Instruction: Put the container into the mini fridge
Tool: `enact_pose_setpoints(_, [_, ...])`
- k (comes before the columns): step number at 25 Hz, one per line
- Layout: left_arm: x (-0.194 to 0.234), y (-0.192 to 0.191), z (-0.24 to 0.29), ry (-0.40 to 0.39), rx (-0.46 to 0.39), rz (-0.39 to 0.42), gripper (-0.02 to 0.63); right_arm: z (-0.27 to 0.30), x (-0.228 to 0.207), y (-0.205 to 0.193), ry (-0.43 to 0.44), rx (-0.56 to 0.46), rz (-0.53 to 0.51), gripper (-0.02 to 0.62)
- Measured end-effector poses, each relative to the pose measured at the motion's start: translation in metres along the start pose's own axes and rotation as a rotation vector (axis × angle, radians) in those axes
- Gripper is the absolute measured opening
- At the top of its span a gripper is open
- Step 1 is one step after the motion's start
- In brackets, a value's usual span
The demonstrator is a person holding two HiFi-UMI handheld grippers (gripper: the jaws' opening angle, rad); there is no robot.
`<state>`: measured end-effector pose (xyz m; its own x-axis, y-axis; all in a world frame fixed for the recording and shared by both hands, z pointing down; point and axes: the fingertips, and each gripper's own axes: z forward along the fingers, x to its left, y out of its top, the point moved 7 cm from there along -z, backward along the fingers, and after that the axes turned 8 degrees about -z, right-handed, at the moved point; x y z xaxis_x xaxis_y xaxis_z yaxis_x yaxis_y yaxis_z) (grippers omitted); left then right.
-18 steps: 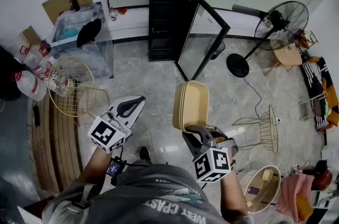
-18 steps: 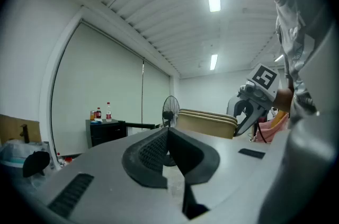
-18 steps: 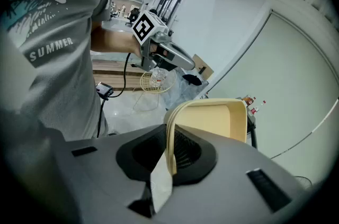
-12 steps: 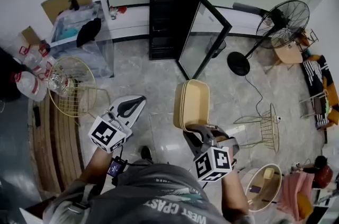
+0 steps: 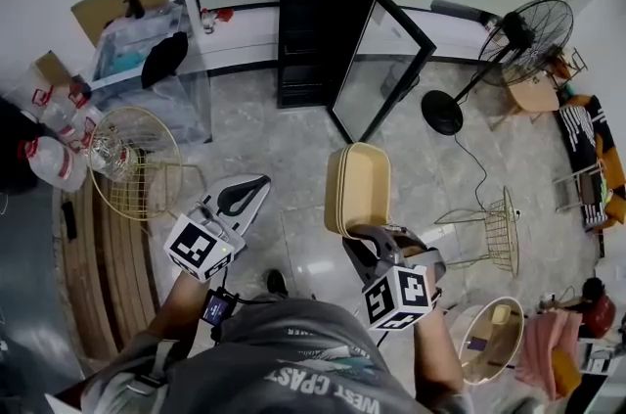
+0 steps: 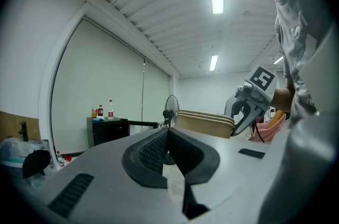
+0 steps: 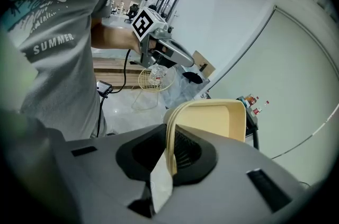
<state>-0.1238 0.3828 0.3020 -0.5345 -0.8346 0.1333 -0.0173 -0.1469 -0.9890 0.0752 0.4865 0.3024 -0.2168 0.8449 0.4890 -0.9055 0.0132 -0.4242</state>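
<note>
A flat beige lidded container [image 5: 358, 190] stands on edge in front of me, with my right gripper [image 5: 369, 238] shut on its near rim. In the right gripper view the container [image 7: 212, 122] rises from between the black pads [image 7: 185, 151]. The black mini fridge [image 5: 313, 30] stands against the far wall with its glass door [image 5: 386, 60] swung open to the right and bottles on top. My left gripper [image 5: 254, 187] hangs to the left of the container, jaws together and empty. In the left gripper view the container [image 6: 204, 122] and the fridge [image 6: 108, 130] show beyond the left gripper [image 6: 167, 134].
A standing fan [image 5: 518, 40] is right of the fridge door. A clear plastic bin [image 5: 147, 60] sits left of the fridge. A wire basket stand [image 5: 132, 158] and a wooden bench [image 5: 108, 255] are at my left, a wire side table [image 5: 489, 231] at my right.
The right gripper and the container have drifted slightly right in the head view. Both grips look the same.
</note>
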Motion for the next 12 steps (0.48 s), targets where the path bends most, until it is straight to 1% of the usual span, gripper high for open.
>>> enact_pose_setpoints(4, [0.011, 0.001, -0.006, -0.02, -0.001, -0.002, 0.015, 0.006, -0.004, 0.012, -0.005, 0.008, -0.011, 0.049])
enact_pose_setpoints(7, [0.017, -0.004, -0.011, -0.027, 0.001, -0.006, 0.015, 0.01, -0.006, 0.02, -0.025, 0.019, -0.015, 0.049])
enact_pose_setpoints(12, [0.02, -0.01, -0.013, -0.032, -0.006, -0.014, 0.015, 0.015, -0.007, 0.022, -0.033, 0.027, -0.021, 0.049])
